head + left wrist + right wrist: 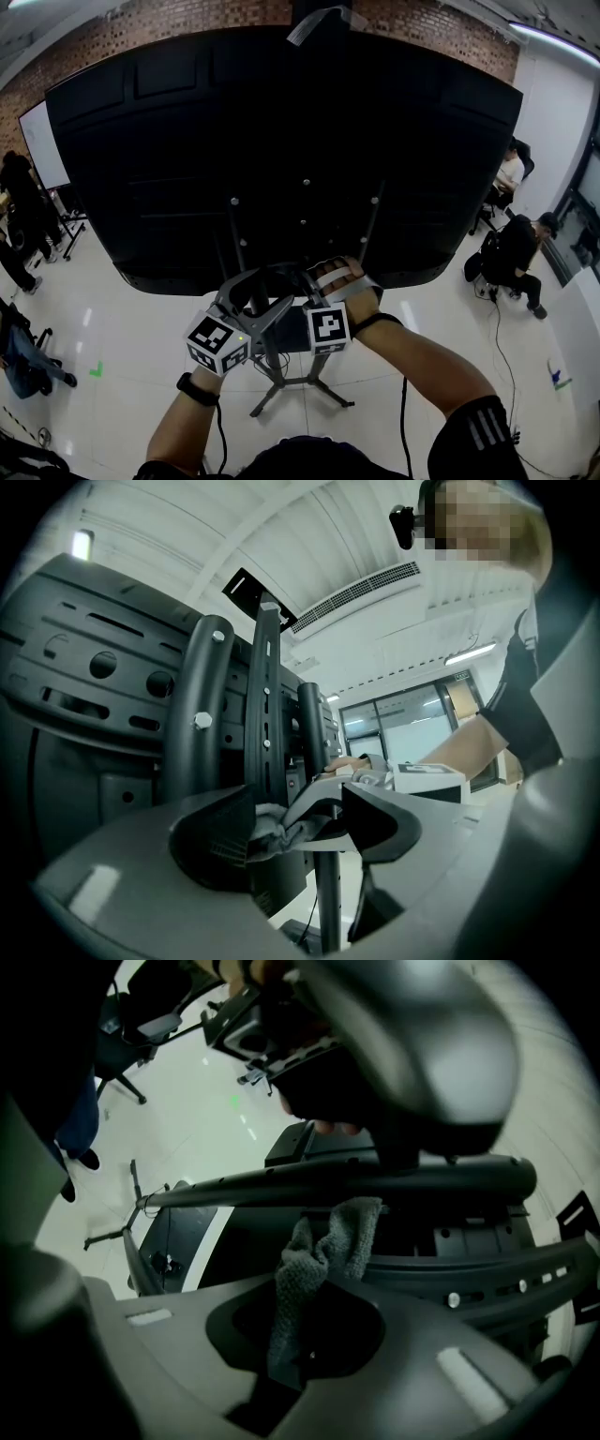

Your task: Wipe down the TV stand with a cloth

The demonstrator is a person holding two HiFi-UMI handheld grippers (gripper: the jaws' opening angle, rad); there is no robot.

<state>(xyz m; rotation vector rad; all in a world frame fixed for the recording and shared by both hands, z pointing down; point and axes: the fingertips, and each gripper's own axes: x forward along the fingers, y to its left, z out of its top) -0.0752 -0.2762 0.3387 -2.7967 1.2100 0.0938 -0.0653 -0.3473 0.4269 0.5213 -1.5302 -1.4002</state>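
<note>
Grey cloth is pressing against the TV stand pole at twelve o'clock, with the right gripper and left gripper both clenching it. Wiping is seemingly happening, and the next move is calling for a taut slide.

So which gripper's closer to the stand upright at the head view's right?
Right. The right gripper, gripping the cloth, is by that upright's lower end; the left gripper is over by the other upright.

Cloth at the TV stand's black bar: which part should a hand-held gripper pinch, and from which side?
Pinch the bunched end of the cloth farthest from the bar, coming toward the bar, as the right hand-held gripper does: it is a narrow soft strip whose other end meets the bar.
</note>
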